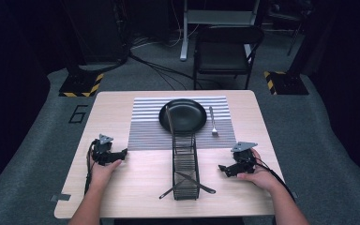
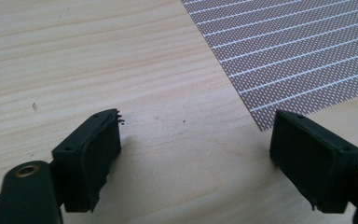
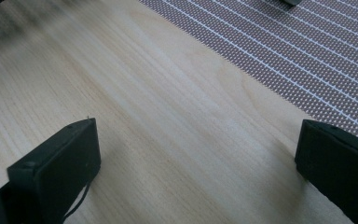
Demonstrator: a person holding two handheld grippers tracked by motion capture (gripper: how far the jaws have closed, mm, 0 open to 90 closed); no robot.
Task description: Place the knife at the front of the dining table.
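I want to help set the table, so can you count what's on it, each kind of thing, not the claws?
plate: 1
striped mat: 1
wire basket: 1
fork on the mat: 1
utensils sticking out of the basket, too small to tell which kind: 3
Total: 7

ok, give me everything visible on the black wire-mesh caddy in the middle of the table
The black wire-mesh caddy is a long, narrow, open-topped basket of thin metal wire. It stands upright on the light wooden table, its far end overlapping the striped placemat near the black round plate. Dark utensils stick out over its near end.
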